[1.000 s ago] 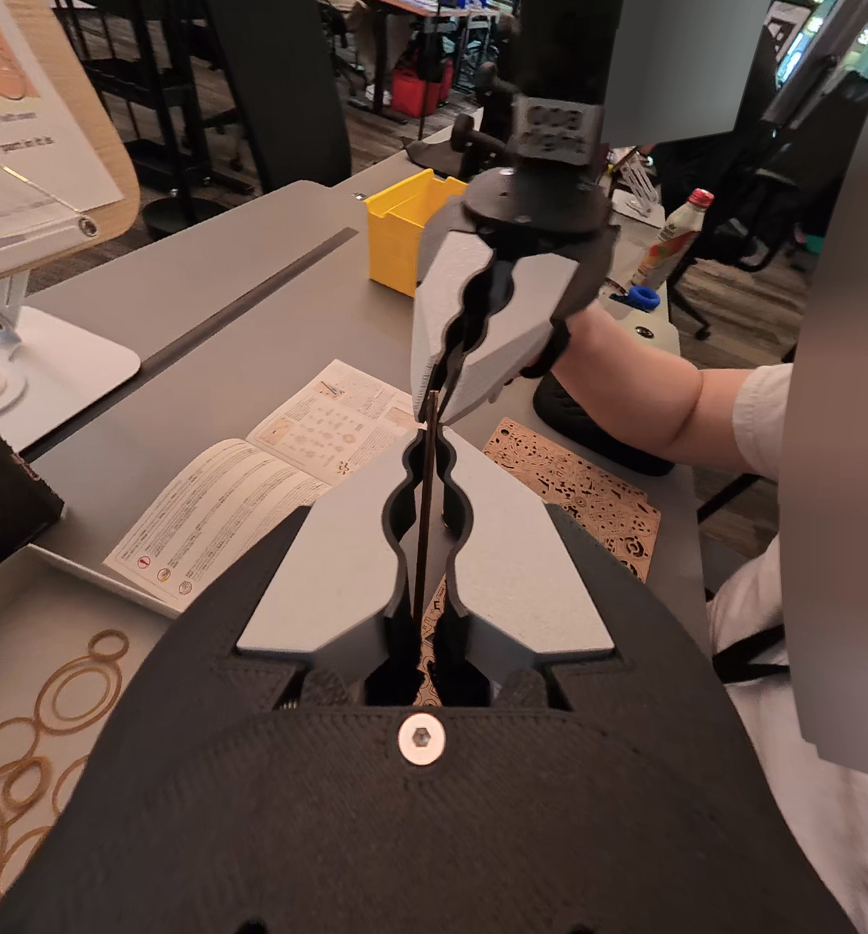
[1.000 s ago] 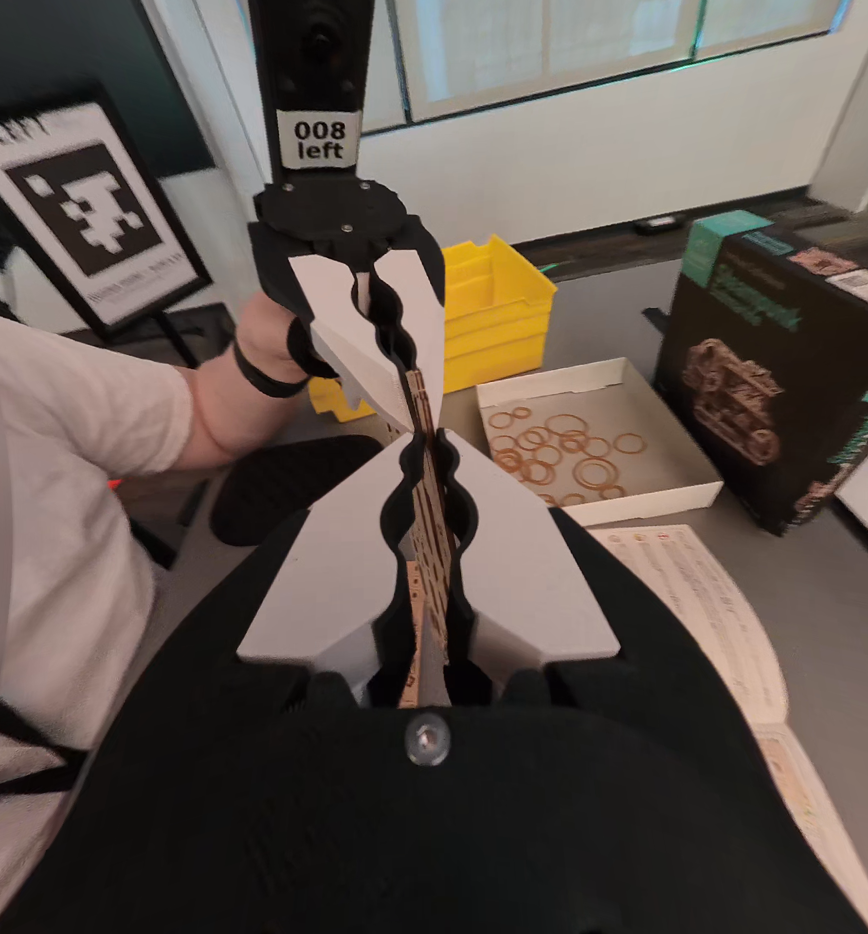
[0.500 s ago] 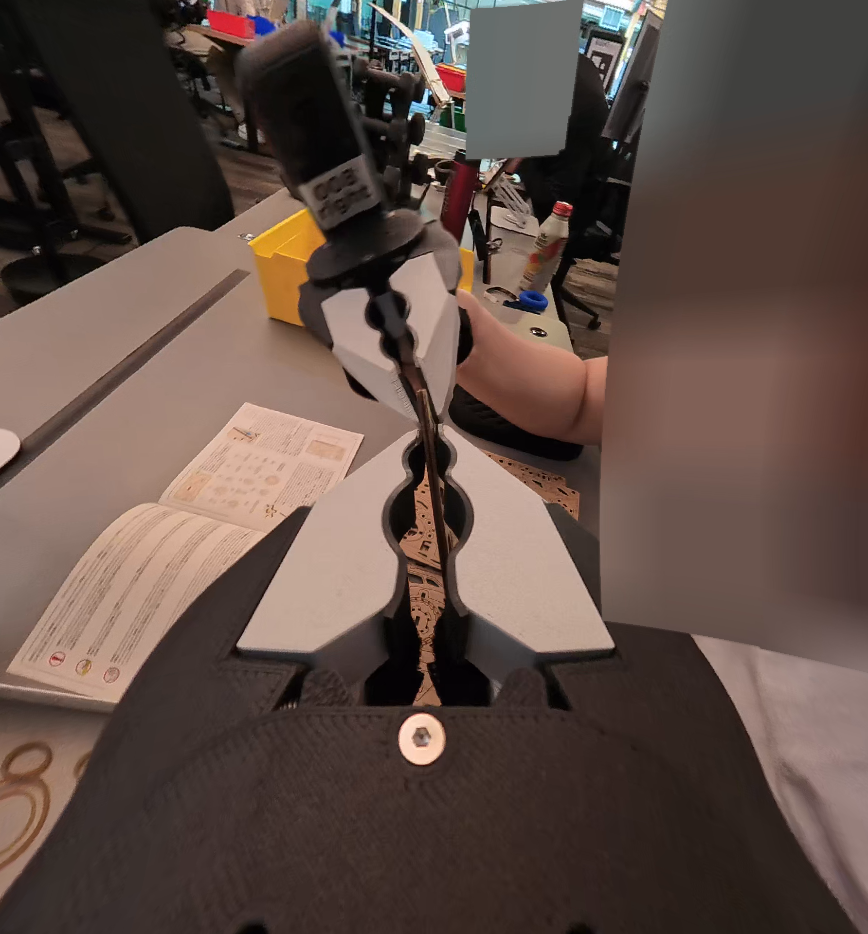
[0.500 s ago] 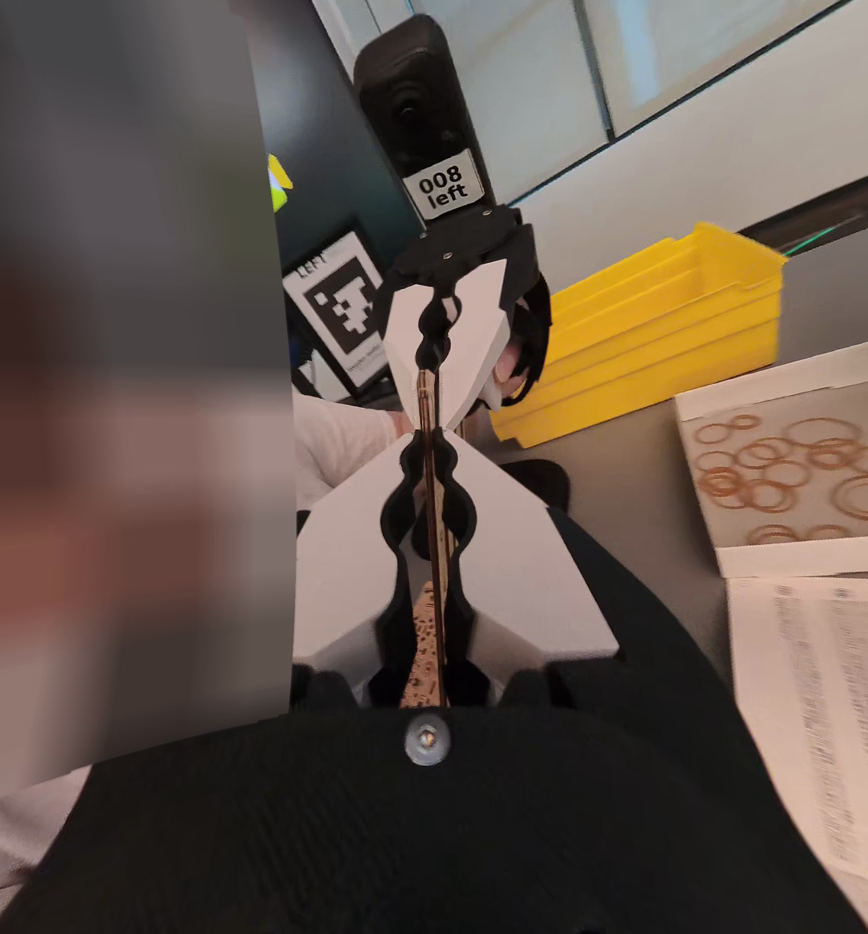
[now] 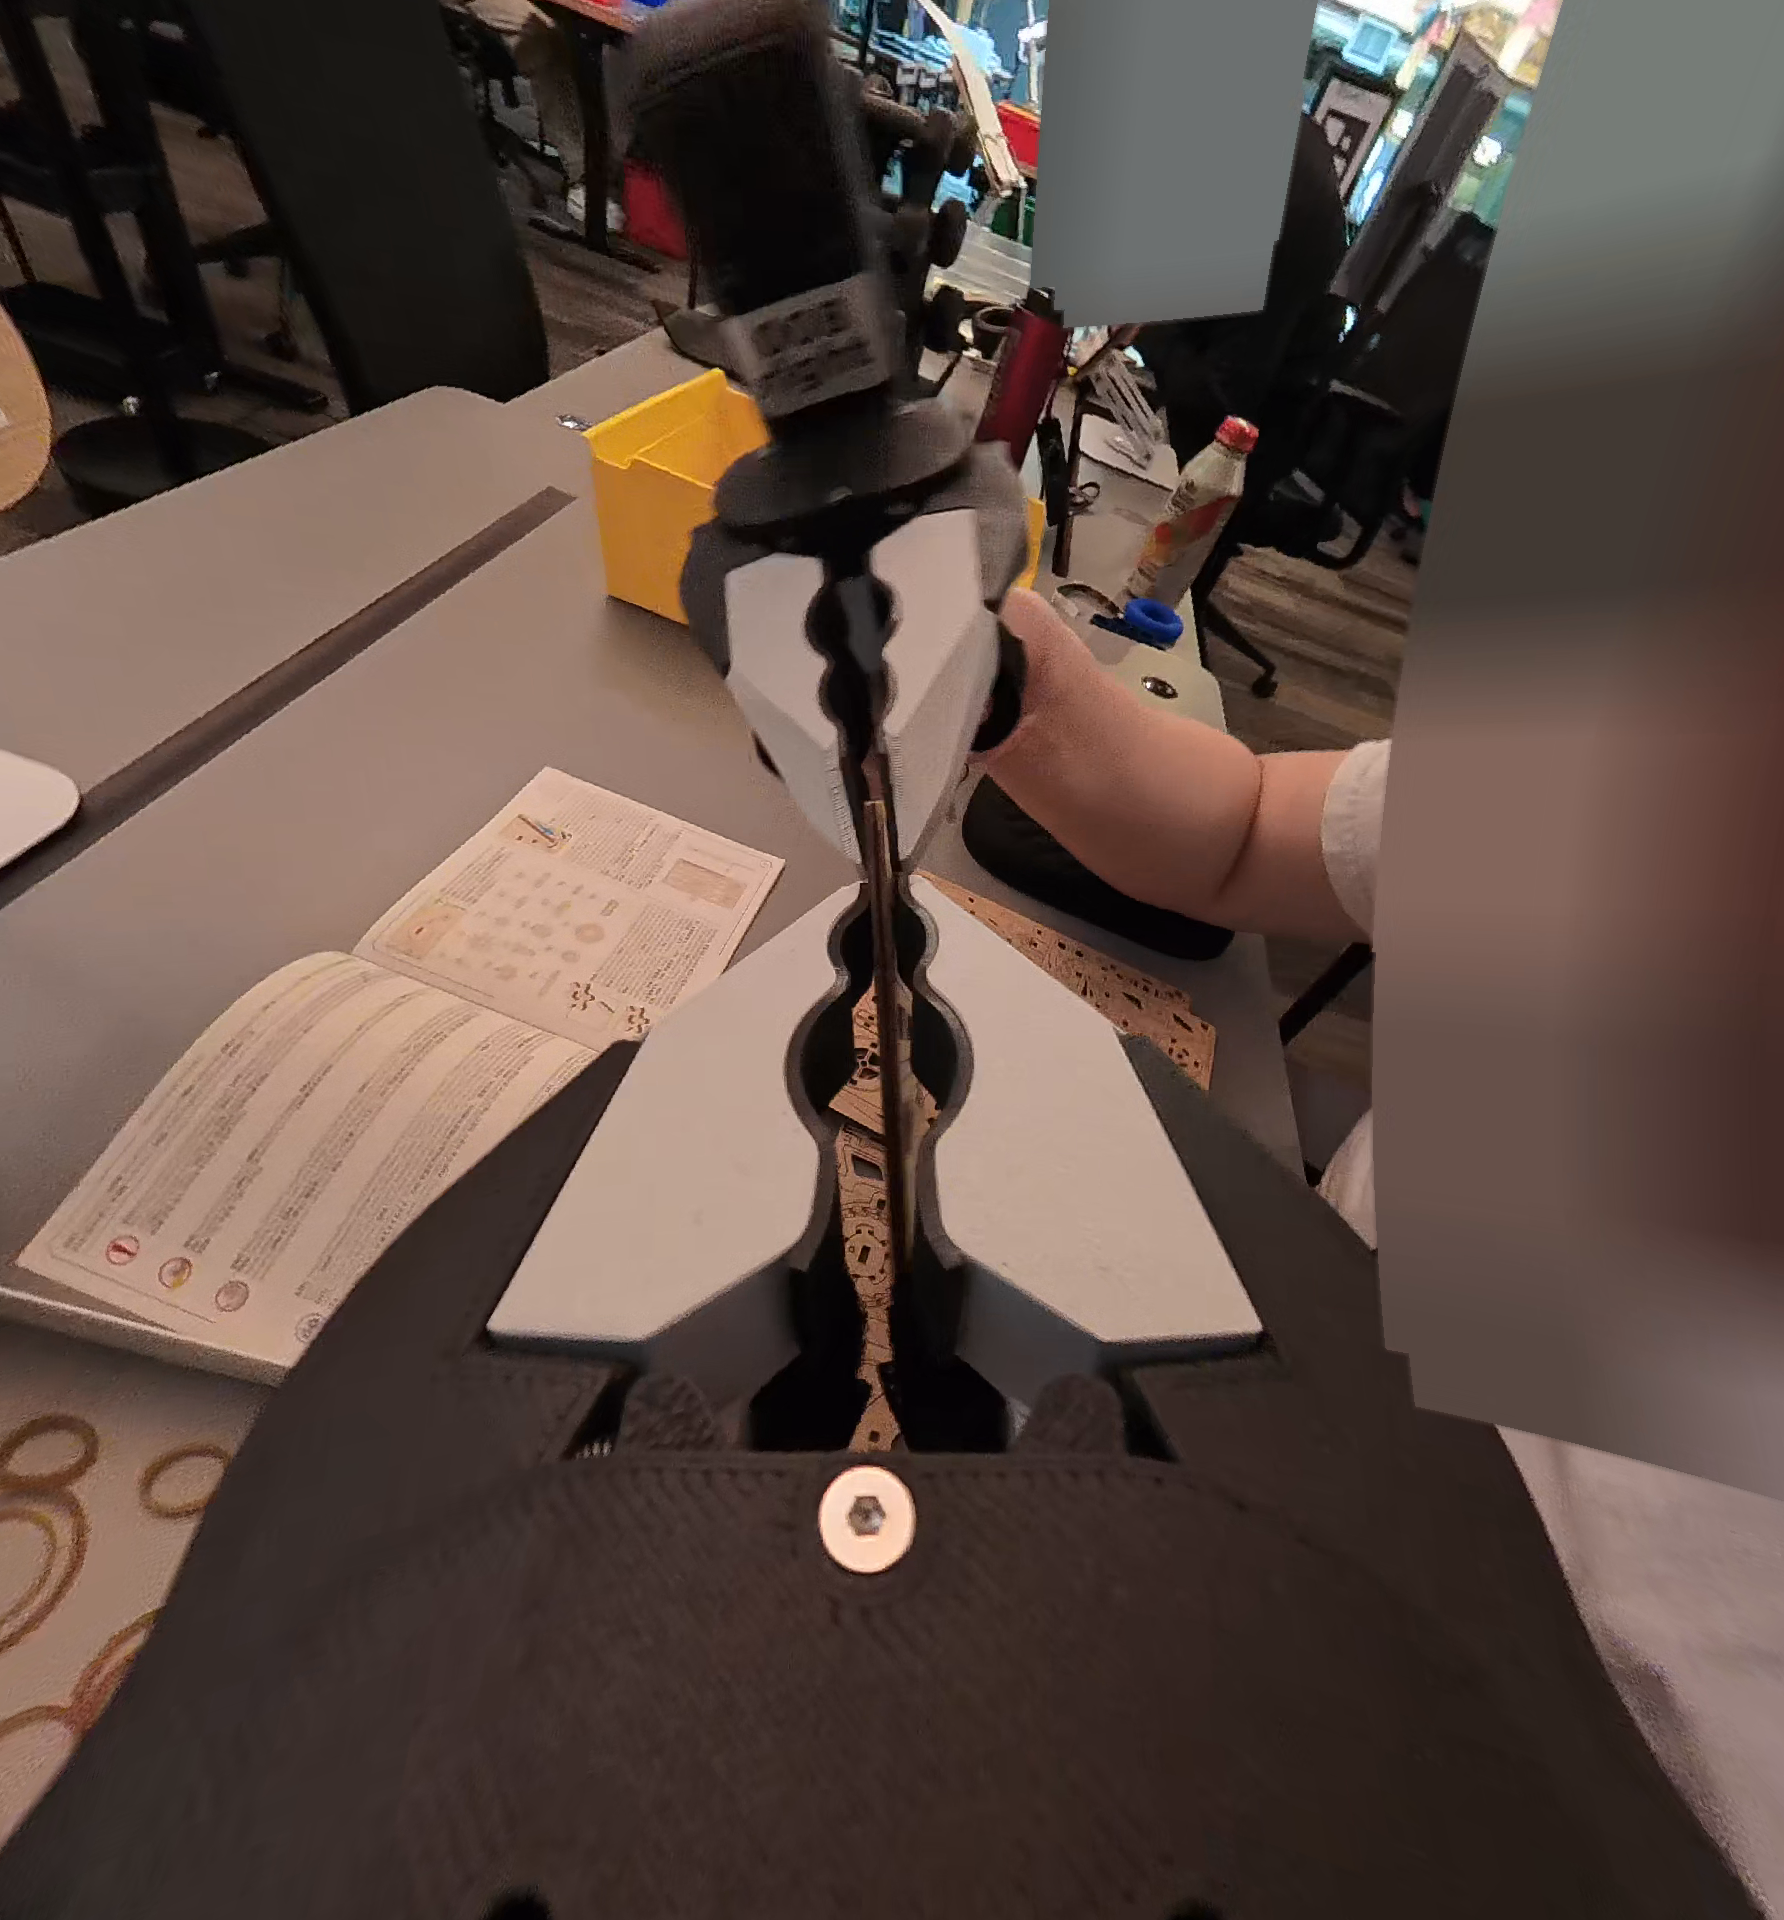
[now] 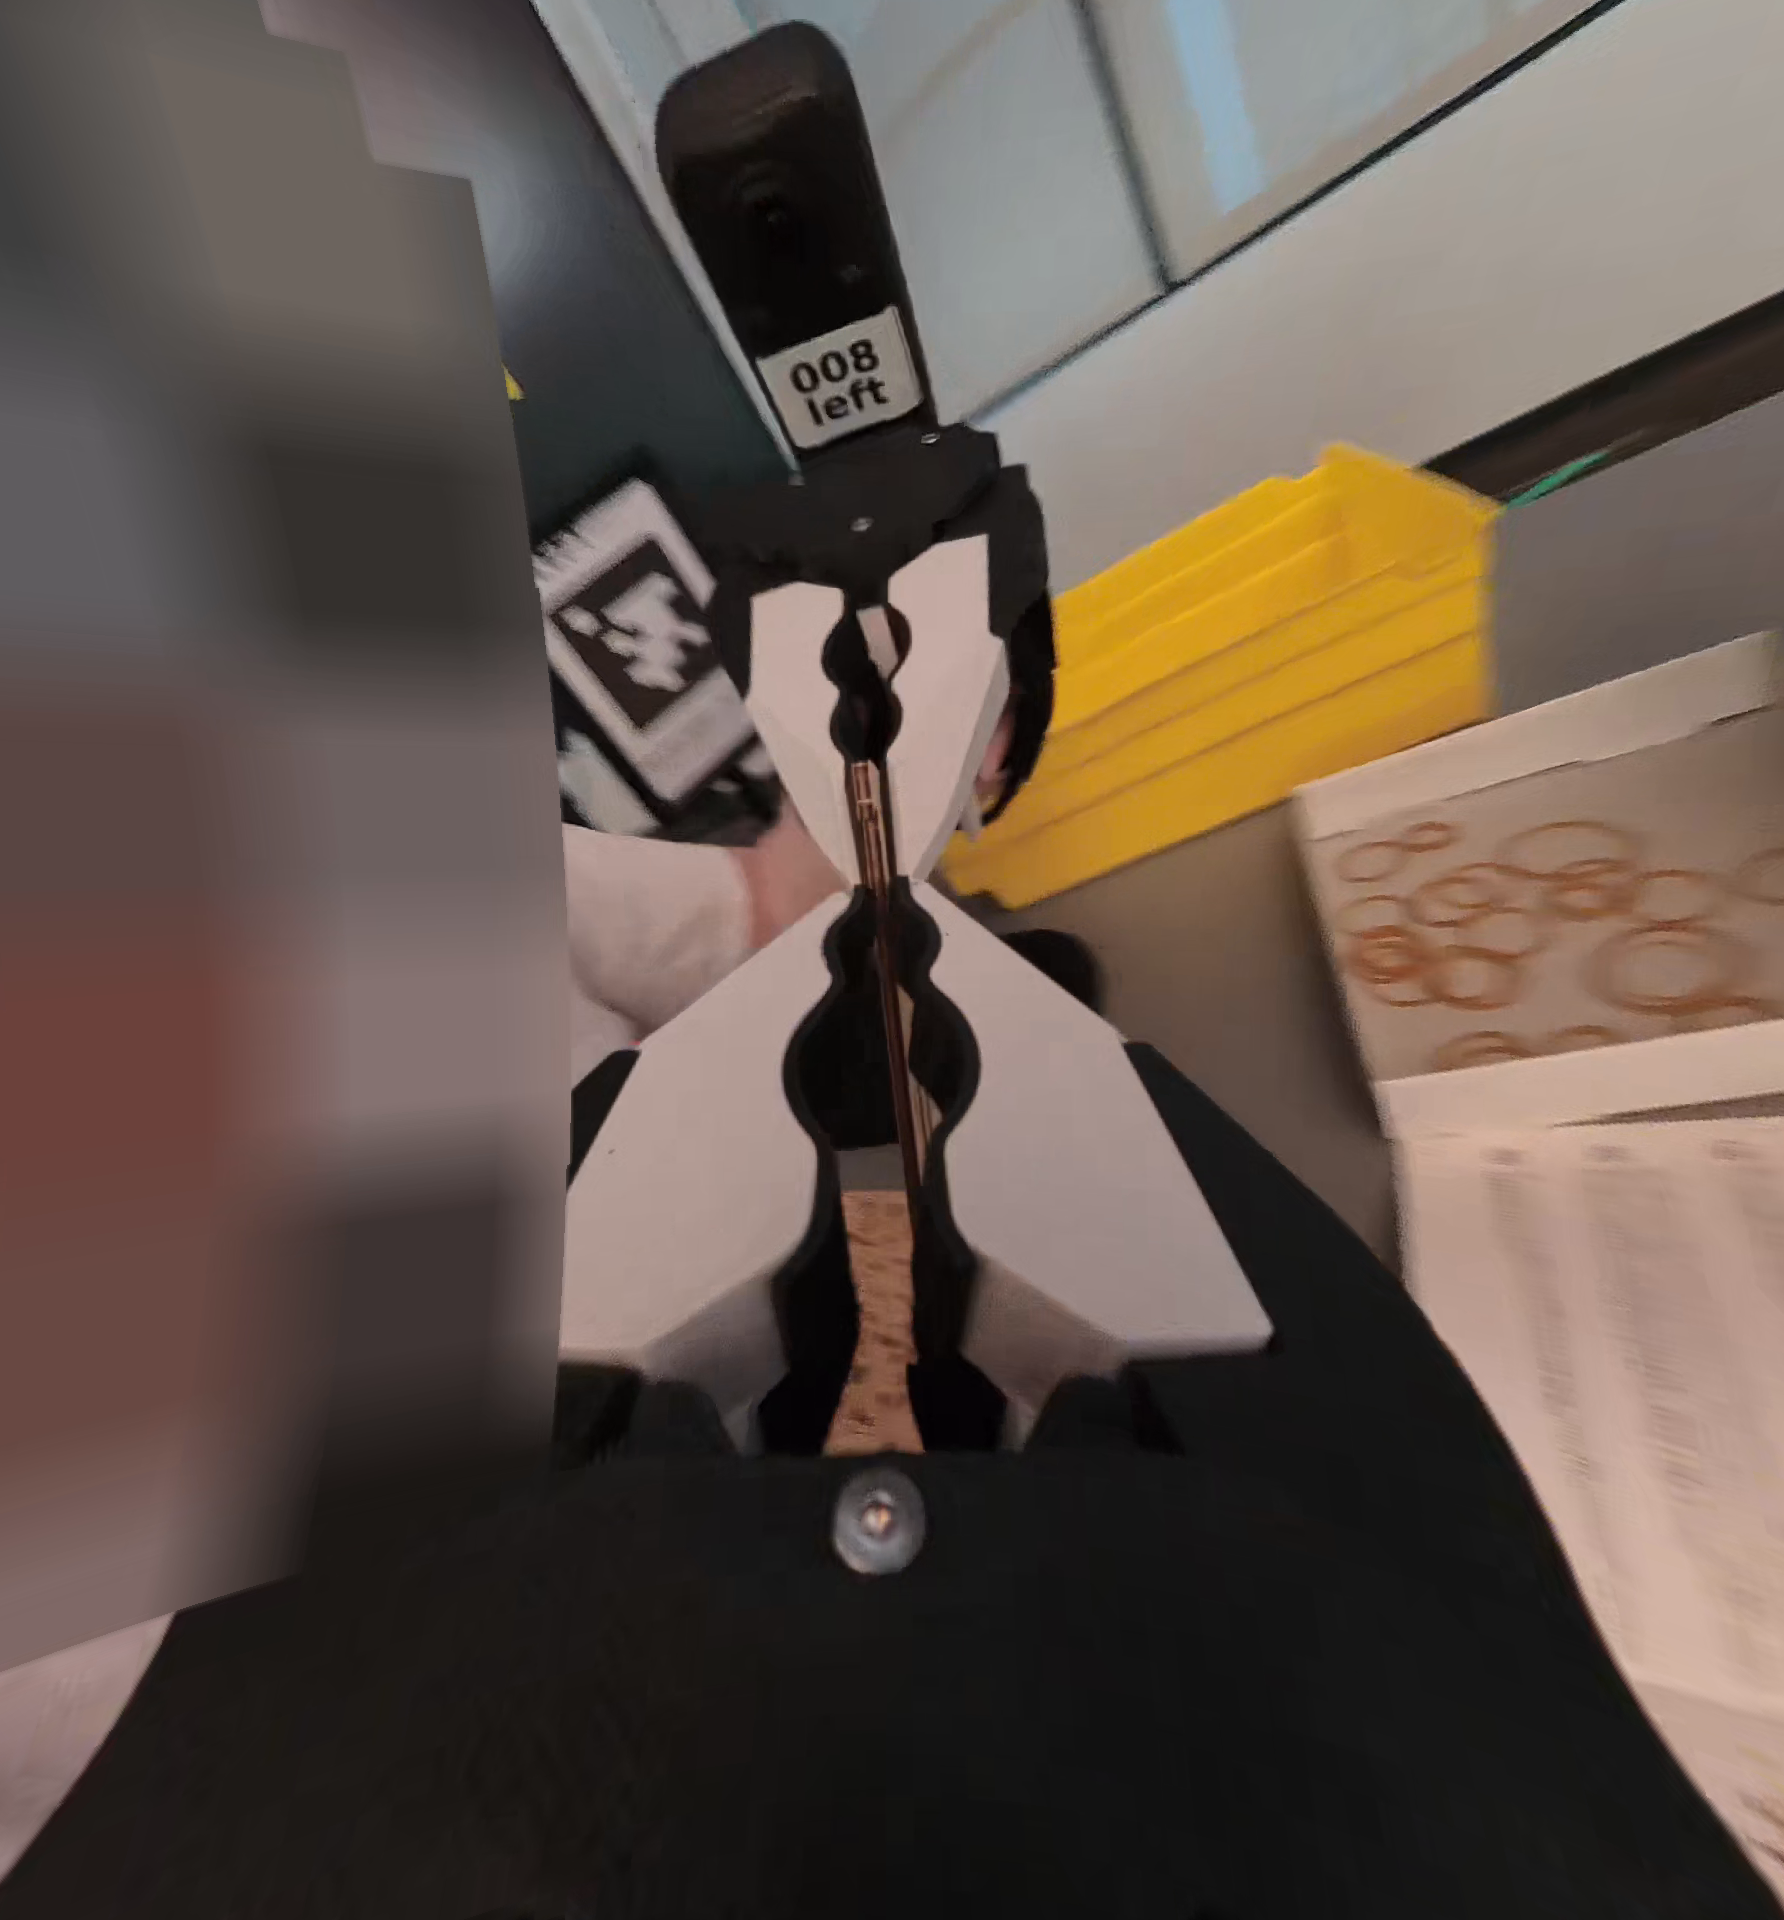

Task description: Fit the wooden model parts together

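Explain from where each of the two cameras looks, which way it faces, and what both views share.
Left wrist view: on the left gripper, facing the right gripper over the grey table; a bare forearm shows.
Right wrist view: on the right gripper, facing the left gripper toward a window wall; a white sleeve shows.
Shared: the thin wooden sheet, edge-on, pinched by both grippers, and the booklet.

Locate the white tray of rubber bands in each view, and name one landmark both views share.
Left wrist view: the shallow white tray of tan rubber bands sits in the bottom-left corner, mostly cut off.
Right wrist view: the tray is at the right edge, mid-height.
Shared landmark: the open paper instruction booklet, beside the tray.
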Action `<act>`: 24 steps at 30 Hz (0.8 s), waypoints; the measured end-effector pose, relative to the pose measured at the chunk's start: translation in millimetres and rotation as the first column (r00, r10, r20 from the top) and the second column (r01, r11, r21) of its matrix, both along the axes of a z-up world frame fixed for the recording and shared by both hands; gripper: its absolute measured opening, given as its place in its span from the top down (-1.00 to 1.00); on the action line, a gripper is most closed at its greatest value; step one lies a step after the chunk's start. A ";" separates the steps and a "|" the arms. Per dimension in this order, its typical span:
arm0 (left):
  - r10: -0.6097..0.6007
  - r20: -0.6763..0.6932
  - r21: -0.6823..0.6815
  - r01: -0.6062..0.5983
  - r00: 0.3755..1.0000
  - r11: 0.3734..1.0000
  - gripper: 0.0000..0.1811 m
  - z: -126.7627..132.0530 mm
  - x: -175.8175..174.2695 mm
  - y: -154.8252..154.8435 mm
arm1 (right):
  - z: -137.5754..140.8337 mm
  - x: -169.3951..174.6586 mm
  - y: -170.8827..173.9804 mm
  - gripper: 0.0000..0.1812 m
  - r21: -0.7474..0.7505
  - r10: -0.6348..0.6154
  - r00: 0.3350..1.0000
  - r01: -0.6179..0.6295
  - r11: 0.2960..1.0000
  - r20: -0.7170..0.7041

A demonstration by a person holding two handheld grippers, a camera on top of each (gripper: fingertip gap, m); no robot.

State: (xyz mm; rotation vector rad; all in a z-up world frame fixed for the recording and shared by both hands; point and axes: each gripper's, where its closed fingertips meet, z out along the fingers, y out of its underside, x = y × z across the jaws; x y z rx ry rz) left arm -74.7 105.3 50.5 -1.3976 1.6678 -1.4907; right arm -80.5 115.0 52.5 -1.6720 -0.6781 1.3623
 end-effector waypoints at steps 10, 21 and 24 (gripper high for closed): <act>0.017 -0.005 -0.128 -0.017 1.000 0.992 0.98 3.5 -0.5 9.1 | 4.4 -0.8 7.0 0.98 0.332 -0.269 0.925 0.173 0.927 0.268; -0.057 0.032 -0.141 0.061 0.998 0.988 0.99 13.5 -4.3 -7.4 | 15.4 -5.0 -11.3 0.97 0.327 -0.035 0.997 0.012 0.945 0.065; -0.032 0.030 -0.114 0.035 0.999 0.993 0.99 12.3 -3.1 -5.0 | 14.4 -3.6 -8.6 0.97 0.320 -0.044 0.997 0.023 0.947 0.058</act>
